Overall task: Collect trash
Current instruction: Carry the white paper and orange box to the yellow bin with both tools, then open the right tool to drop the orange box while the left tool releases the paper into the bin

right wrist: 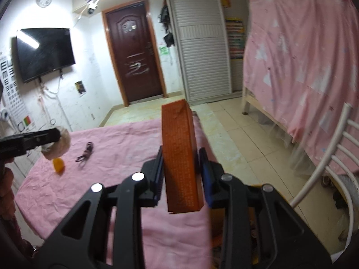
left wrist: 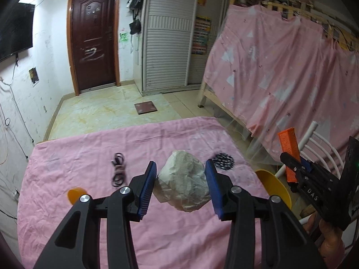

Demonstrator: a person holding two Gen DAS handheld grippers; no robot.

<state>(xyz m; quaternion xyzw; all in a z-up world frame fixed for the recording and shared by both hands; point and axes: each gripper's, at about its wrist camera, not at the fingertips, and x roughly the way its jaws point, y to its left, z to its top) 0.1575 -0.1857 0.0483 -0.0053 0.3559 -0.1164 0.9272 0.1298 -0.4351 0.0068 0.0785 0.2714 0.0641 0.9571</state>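
Crumpled white paper wad (left wrist: 182,182) sits clamped in the left gripper (left wrist: 181,186) above the pink-covered table (left wrist: 89,148); the right gripper (right wrist: 180,174) pinches an orange box (right wrist: 180,157) upright beside it

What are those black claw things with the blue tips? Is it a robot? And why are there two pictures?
Not a robot. A person holds two grabbing tools, one in each hand, and each has a camera looking along its fingers. One picture comes from the left gripper, which is squeezing a crumpled wad of paper. The other comes from the right gripper, which is clamped on an orange box. Below them is a table with a pink cloth. Still lying on it are a coiled dark cable, a small orange piece and a black spotted disc. Beside the table stands a yellow bin.
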